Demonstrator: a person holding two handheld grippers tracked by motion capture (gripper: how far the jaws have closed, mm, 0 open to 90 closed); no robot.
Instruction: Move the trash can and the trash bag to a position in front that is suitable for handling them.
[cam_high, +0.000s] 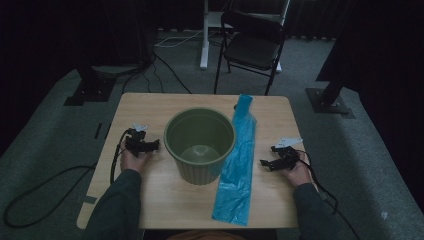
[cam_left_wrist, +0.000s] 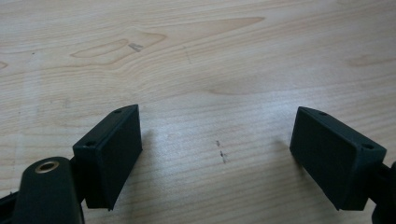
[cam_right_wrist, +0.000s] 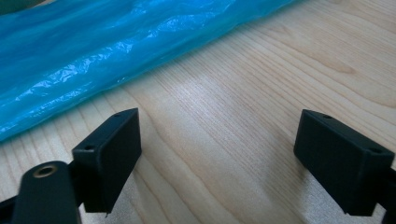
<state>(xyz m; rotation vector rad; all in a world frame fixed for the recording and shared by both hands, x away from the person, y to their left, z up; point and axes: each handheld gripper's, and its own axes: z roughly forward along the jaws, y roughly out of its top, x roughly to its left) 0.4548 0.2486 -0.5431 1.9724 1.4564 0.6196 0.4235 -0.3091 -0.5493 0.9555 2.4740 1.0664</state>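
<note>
One wooden table, pale with visible grain, carries all items. At 9 o'clock from the bin, the left gripper rests on the tabletop, its two black block-shaped jaws spread wide and holding nothing; bare wood lies between them. At table centre stands one round, ribbed, olive-green plastic bin, upright. Touching its 3 o'clock side lies one long, crinkled, glossy blue plastic bag, flat on the table. At 3 o'clock from the bag, the right gripper rests with jaws fully spread and empty, near the bag, apart from it.
</note>
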